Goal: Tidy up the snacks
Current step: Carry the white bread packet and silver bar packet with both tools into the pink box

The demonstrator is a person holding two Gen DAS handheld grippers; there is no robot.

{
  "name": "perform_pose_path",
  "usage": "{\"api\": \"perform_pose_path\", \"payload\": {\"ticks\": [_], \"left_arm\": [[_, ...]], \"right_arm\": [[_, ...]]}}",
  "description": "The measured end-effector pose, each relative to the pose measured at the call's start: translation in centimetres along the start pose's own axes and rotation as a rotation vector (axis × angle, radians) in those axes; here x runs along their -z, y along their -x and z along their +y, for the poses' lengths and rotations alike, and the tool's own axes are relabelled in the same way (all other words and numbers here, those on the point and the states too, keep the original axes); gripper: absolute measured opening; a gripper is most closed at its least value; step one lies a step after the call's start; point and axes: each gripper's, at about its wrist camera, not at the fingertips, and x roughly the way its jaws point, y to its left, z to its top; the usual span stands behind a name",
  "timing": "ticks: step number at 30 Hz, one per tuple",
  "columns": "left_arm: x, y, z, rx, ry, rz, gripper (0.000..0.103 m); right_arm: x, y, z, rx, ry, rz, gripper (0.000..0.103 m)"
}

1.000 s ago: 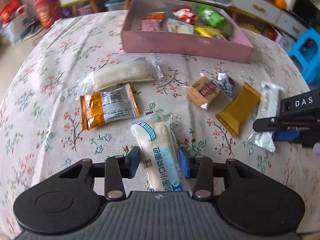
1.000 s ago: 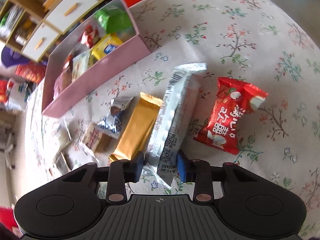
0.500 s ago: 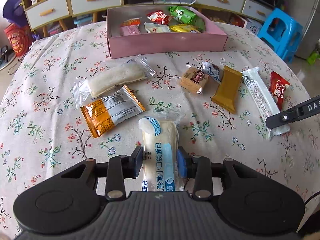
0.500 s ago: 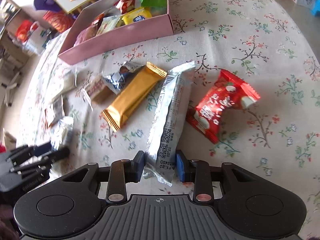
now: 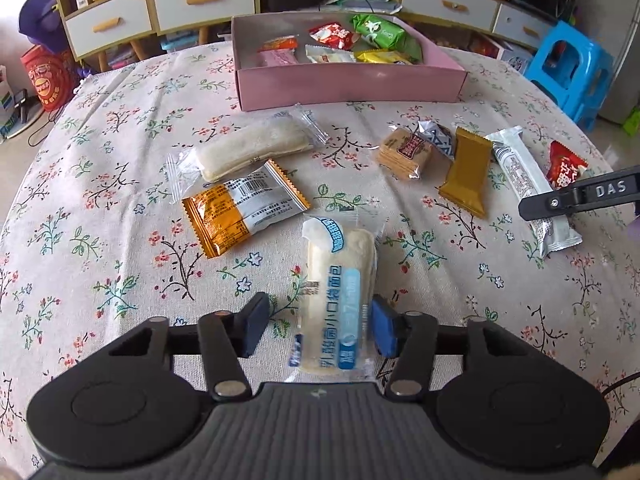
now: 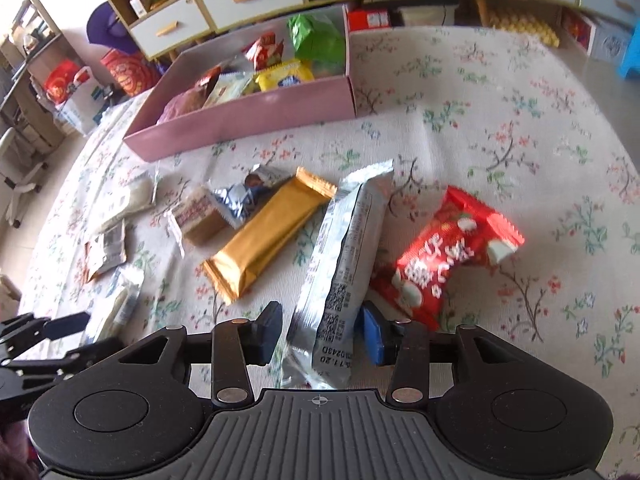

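My left gripper (image 5: 318, 330) hovers over a cream bread packet with blue print (image 5: 340, 280) that lies on the floral tablecloth between its fingers. Its jaws are opening, and a gap shows at the left pad. My right gripper (image 6: 320, 334) straddles the near end of a long silver snack bar (image 6: 344, 248). Its jaws are opening too and stand off the wrapper on the left. The pink box (image 5: 348, 84) with several snacks inside stands at the far side of the table.
Loose on the cloth lie an orange-and-silver packet (image 5: 240, 208), a clear-wrapped white cake (image 5: 252, 148), a biscuit pack (image 5: 406, 152), a gold bar (image 6: 268, 240) and a red packet (image 6: 444, 256). Drawers and shelves stand behind the table, a blue stool (image 5: 568, 68) at the right.
Both pairs of jaws have widened and let go of their packets, which now lie loose between the fingers. Both views have rolled back toward level.
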Motion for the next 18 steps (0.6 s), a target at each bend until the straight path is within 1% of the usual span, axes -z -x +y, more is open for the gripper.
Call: {"api": "perform_pose_path", "payload": {"ticks": [1, 2, 6, 11, 14, 18], "left_arm": [[0.0, 0.0, 0.0, 0.0, 0.002, -0.001, 0.041], [-0.1, 0.1, 0.0, 0.004, 0.005, -0.002, 0.036], [-0.4, 0.1, 0.1, 0.015, 0.022, -0.002, 0.03], [-0.8, 0.2, 1.1, 0.061, 0.101, 0.014, 0.028], [-1.0, 0.4, 1.6, 0.088, 0.143, 0.02, 0.027], [-1.3, 0.7, 1.9, 0.115, 0.182, 0.017, 0.027]], "right_arm": [[0.0, -0.1, 0.2, 0.012, 0.005, -0.007, 0.038], [0.0, -0.2, 0.3, 0.018, 0.009, -0.009, 0.036], [-0.3, -0.3, 0.7, 0.033, 0.011, -0.004, 0.033], [-0.8, 0.0, 0.3, 0.011, -0.044, 0.014, 0.032], [-0.9, 0.6, -0.2, -0.027, -0.102, 0.028, 0.032], [-1.2, 1.6, -0.5, -0.074, -0.149, 0.018, 0.032]]}}
